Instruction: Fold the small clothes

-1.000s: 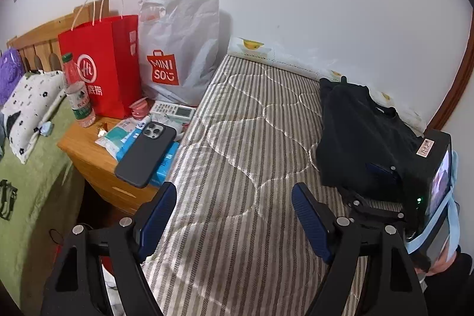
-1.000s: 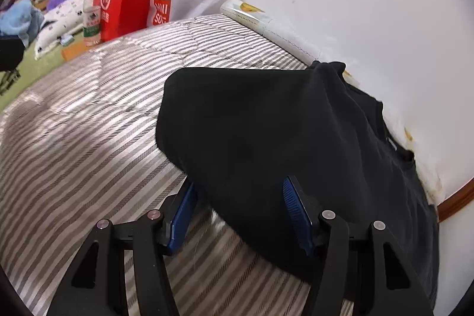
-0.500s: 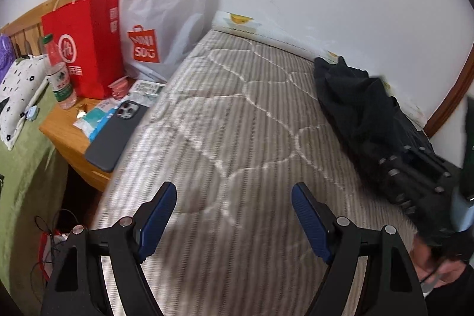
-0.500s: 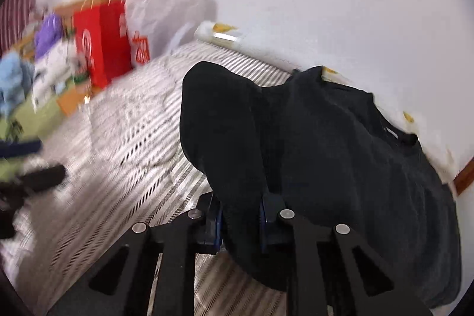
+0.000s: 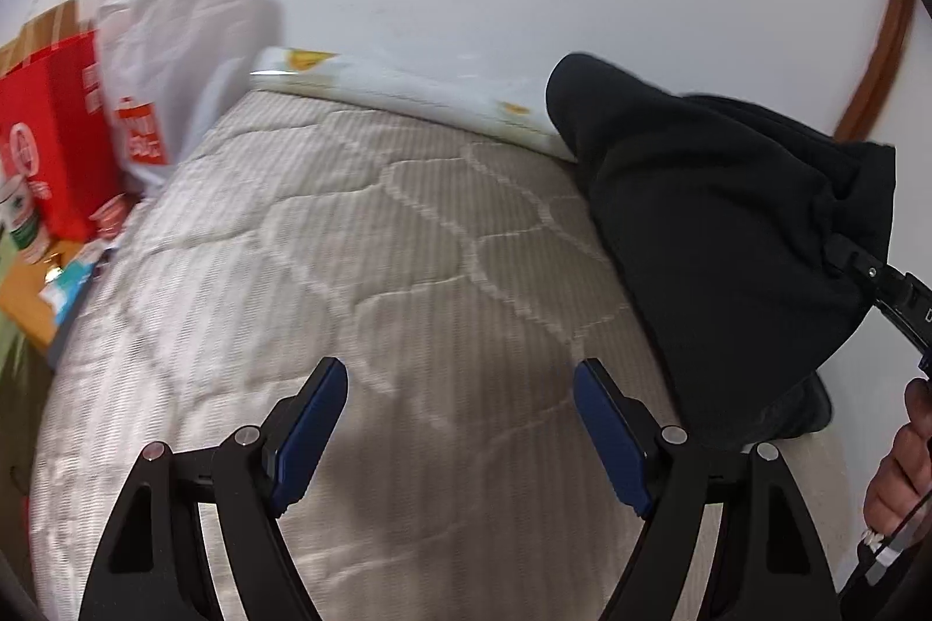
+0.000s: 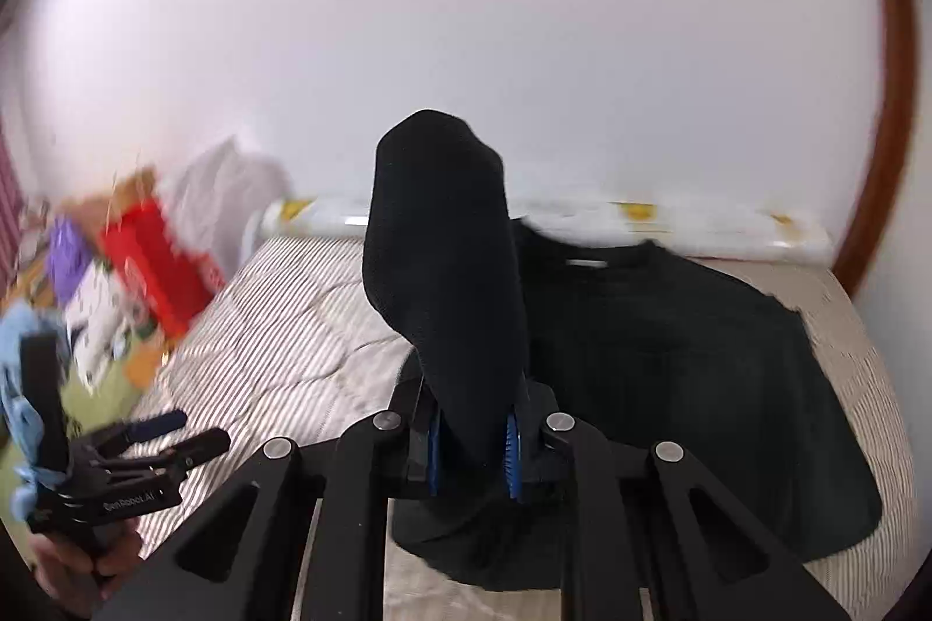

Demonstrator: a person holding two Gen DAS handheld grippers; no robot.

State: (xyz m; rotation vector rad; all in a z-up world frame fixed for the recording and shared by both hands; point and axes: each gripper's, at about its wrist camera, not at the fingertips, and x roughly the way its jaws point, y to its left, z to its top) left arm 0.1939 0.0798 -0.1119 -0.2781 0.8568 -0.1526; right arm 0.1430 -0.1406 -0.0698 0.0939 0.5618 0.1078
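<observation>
The right gripper (image 6: 472, 452) has just clenched on a soft black garment (image 6: 448, 271), lifting a rounded fold. The left gripper (image 5: 460, 437) hangs released over the striped quilted mattress (image 5: 326, 236). Only the right view shows the garment's neckline.

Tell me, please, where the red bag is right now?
In the left wrist view the red bag stands at the far left, beside the white bag, off the mattress's left edge.
</observation>
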